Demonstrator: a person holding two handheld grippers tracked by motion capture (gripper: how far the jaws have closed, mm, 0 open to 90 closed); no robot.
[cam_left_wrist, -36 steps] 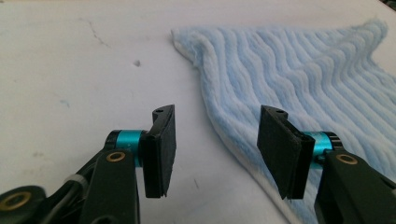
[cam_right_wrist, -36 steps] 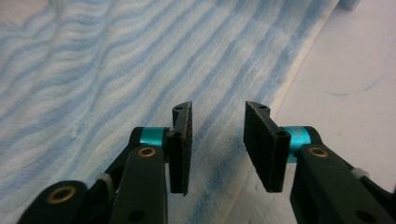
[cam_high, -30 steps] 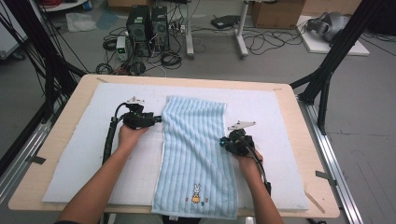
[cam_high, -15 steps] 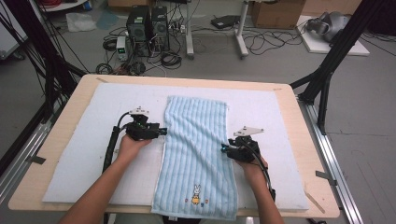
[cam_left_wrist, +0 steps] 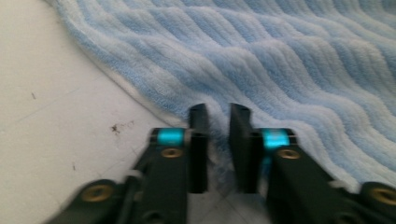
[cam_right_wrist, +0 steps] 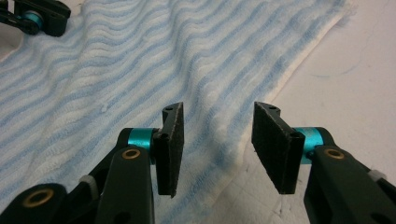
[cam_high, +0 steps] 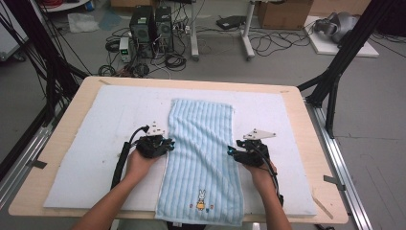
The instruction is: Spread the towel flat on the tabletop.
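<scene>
High view: towel [cam_high: 201, 158] lies between left tongs [cam_high: 168, 143], clamped on its edge, and right tongs [cam_high: 231, 152], apart

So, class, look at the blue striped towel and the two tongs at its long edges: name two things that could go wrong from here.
1. The left tongs have just closed on a thin pinch of the blue striped towel's edge; it may slip out when lifted.
2. The right tongs have just been opening, with the towel's other edge between them but not gripped. A lift now would probably raise one side alone and skew the towel on the white mat.
</scene>
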